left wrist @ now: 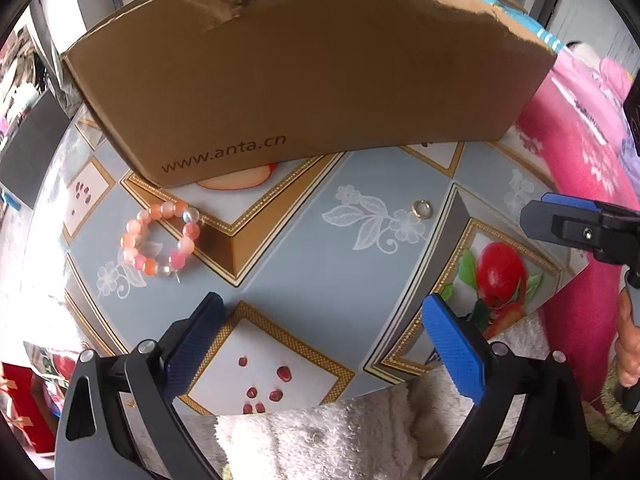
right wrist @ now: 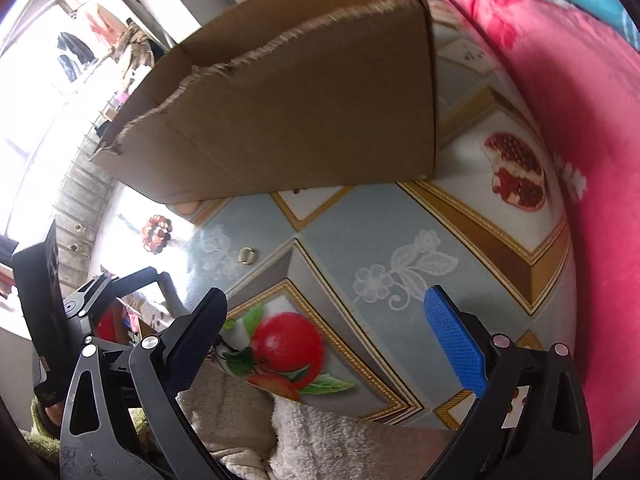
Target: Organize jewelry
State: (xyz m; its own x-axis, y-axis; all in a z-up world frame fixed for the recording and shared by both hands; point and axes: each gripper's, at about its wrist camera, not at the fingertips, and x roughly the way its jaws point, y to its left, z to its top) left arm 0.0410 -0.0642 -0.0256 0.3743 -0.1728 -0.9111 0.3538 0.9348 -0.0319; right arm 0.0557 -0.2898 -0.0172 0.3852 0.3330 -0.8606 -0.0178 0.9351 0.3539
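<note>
A pink and orange bead bracelet point(left wrist: 160, 239) lies on the patterned table point(left wrist: 320, 248), left of centre, just in front of the cardboard box point(left wrist: 304, 76). A small gold ring point(left wrist: 421, 209) lies to the right of it on a white flower print. My left gripper point(left wrist: 324, 320) hovers open over the near table edge, nothing between its fingers. In the right wrist view the bracelet point(right wrist: 157, 234) and the ring point(right wrist: 247, 255) sit far left, and my right gripper point(right wrist: 326, 312) is open and empty above the fruit print. The right gripper point(left wrist: 580, 232) also shows at the left view's right edge.
The open-topped cardboard box point(right wrist: 288, 112) with a torn rim stands at the back of the table. A white fluffy towel point(left wrist: 320, 432) lies below the near table edge. Pink bedding point(right wrist: 560, 100) runs along the right side. A hand point(left wrist: 628, 344) holds the right gripper's handle.
</note>
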